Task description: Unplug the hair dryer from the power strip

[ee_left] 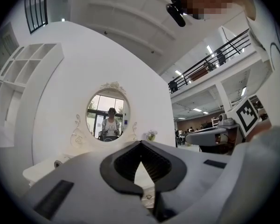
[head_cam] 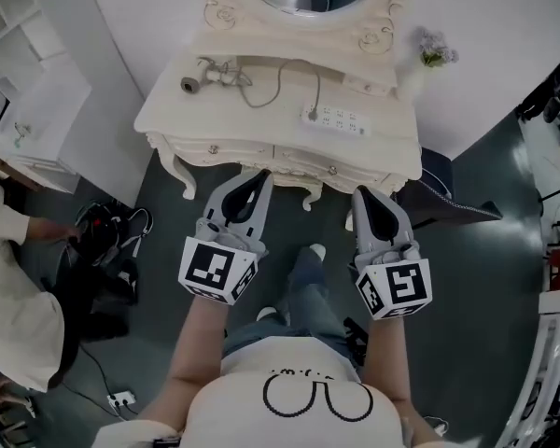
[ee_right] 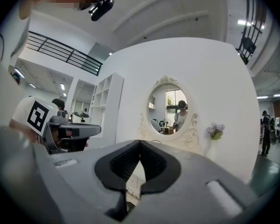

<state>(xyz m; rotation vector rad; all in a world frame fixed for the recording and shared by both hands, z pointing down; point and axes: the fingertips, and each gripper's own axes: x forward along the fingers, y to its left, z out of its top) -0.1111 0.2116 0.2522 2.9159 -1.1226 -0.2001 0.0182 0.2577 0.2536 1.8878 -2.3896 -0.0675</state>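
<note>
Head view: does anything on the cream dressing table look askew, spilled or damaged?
Nothing serious. The pale hair dryer lies at the left of the tabletop. Its thin cord loops loosely to the white power strip, which sits slightly slanted to the front edge. No spill or damage shows.

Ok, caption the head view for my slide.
Left gripper and right gripper, shut, before cream carved dressing table with grey hair dryer and white power strip.
</note>
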